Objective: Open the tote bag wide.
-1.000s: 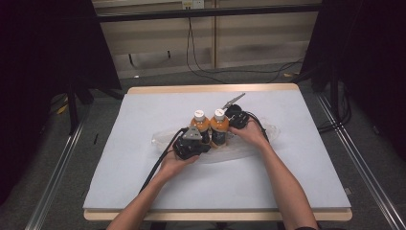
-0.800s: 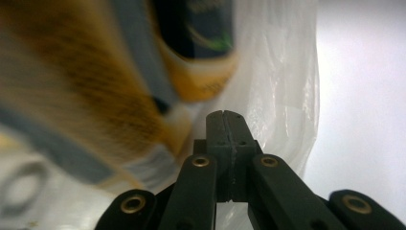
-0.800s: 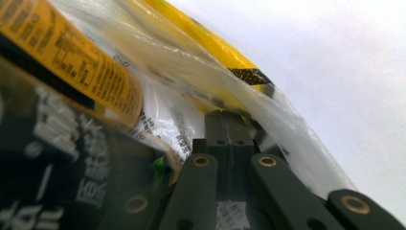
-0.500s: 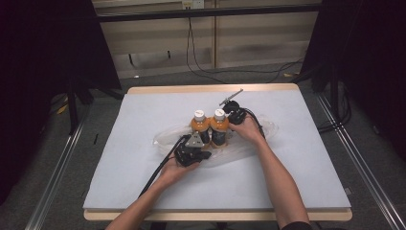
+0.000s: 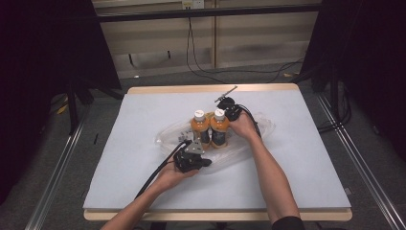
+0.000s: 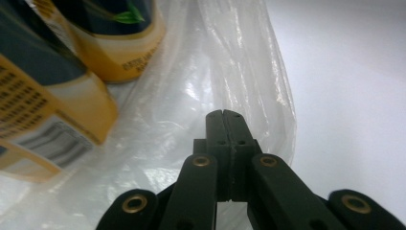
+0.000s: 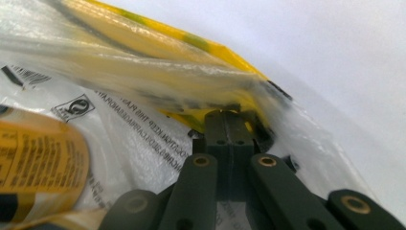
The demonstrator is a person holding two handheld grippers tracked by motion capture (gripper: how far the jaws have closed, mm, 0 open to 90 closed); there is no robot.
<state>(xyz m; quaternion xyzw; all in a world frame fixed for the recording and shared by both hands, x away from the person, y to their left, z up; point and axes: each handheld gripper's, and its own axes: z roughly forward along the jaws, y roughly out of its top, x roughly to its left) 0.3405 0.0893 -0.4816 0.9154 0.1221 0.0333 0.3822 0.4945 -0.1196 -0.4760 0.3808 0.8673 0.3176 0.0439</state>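
Both tongs (image 6: 224, 115) (image 7: 225, 115) pinch the thin, crinkly clear plastic bag (image 6: 239, 72) around 2 cylindrical orange bottles (image 5: 211, 129).

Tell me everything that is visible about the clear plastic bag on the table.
The plastic bag is thin, transparent and crinkled, with glossy folds and small black printed text on one side. It lies spread out near the middle of the white table. Two orange bottles with white caps stand upright on or inside it; which one is unclear. The left gripper has its jaws closed at the bag's near edge, and the right gripper has its jaws closed on film at the far side.
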